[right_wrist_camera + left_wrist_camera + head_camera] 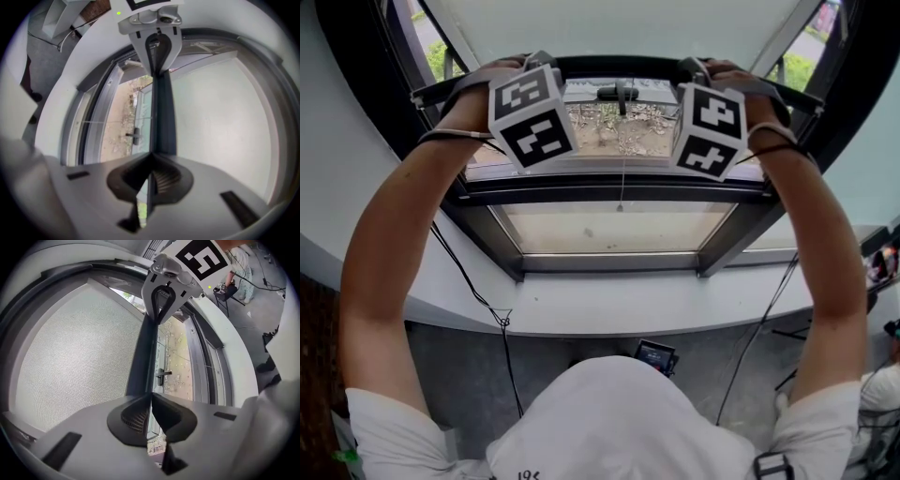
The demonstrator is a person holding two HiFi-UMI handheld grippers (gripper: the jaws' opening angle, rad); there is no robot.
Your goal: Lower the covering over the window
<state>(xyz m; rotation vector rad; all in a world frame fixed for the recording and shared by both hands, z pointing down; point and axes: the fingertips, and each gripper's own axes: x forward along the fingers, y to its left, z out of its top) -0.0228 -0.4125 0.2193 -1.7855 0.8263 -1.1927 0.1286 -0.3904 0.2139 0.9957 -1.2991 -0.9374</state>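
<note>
We have left gripper (151,401) and right gripper (151,161) jaws closed on the dark bottom rail (143,352) of the mesh covering (70,352) — high in the window (609,234). Mesh looks light, limp; rail stiff — we hold there, pulling evenly

Sill, cables and the yard outside

A white sill (609,309) spans the middle of the head view. Below it, over grey floor (459,375), one black cable (502,321) hangs at 8 o'clock and another cable (759,328) at 4 o'clock, with a small lit-screen device (655,356) at 6 o'clock. Dry, litter-strewn ground (623,131) shows at 12 o'clock, and green shrubs (441,58) at 11 and 1 o'clock.
</note>
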